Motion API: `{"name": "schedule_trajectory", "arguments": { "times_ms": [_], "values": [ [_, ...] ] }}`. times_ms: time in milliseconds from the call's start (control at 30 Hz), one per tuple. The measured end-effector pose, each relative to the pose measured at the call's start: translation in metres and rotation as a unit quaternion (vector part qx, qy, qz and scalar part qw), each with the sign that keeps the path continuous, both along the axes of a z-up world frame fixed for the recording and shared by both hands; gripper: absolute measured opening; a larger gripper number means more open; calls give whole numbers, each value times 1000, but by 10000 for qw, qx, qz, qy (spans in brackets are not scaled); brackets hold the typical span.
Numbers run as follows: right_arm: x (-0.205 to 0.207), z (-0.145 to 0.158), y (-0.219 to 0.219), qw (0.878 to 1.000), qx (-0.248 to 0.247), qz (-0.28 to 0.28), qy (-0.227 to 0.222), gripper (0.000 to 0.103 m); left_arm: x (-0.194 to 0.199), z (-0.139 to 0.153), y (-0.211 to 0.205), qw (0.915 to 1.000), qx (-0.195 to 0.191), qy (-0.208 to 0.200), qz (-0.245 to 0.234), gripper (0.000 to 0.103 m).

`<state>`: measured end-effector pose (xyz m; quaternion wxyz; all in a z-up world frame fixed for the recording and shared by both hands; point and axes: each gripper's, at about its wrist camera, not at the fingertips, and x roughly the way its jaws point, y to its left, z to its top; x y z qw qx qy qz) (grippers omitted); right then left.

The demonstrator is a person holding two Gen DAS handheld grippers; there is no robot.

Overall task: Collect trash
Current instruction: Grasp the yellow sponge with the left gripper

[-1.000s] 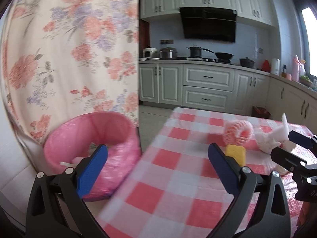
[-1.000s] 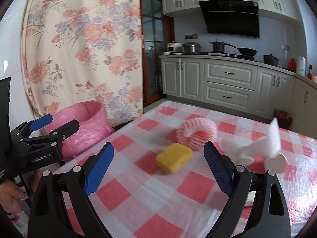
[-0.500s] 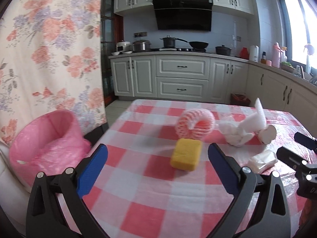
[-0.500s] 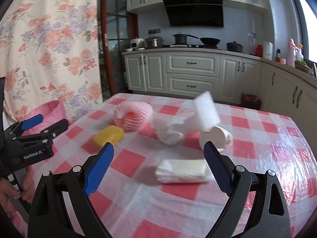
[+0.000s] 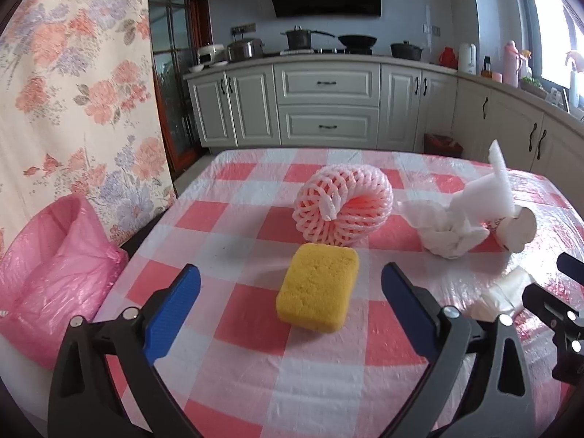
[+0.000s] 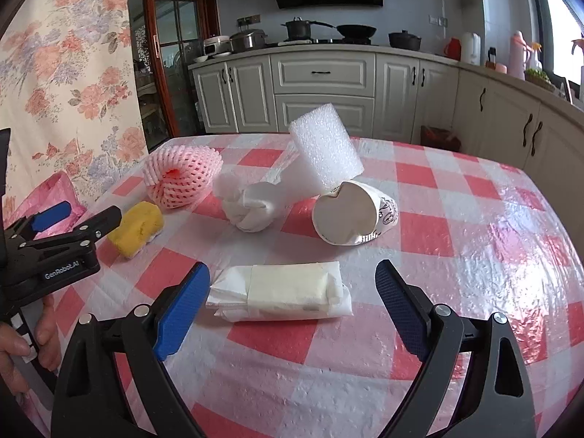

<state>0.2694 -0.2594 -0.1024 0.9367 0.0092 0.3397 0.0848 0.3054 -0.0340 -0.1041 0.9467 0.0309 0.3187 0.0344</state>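
Yellow sponge (image 5: 317,289) now centred between left hand-held gripper (image 5: 291,303) fingers.

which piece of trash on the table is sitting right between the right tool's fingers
The flat white tissue packet. It lies directly ahead of the open right tool; the crushed paper cup and yellow sponge lie farther off.

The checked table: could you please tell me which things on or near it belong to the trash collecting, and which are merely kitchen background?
For the job: yellow sponge, pink foam fruit net, crumpled tissue, white foam block, crushed paper cup, folded napkin packet, pink trash bag.

Background: pots, floral curtain, cabinets.
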Motion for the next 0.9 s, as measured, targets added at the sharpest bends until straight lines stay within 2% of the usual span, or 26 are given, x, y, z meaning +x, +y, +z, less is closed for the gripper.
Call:
{"name": "schedule_trajectory", "arguments": {
  "times_ms": [300,467,533,600,633,900],
  "values": [
    [17,-4,4,9997,57,-116,193,86,36,-19,3,9988,1,478,-61,82],
    [28,-6,8,9993,-55,-212,291,86,41,-28,-2,9969,-39,724,-311,76],
    [31,-8,9,9991,-34,-259,342,86,41,-31,-5,9963,-4,755,-402,71],
    [35,-11,14,9986,-182,-298,406,86,41,-33,-6,9952,-38,846,-482,53],
    [37,-13,17,9981,-295,-310,441,86,40,-35,-7,9947,-79,880,-522,51],
    [43,-24,30,9946,-764,-281,651,86,12,-14,1,9971,-195,427,-603,46]
  ]
}}
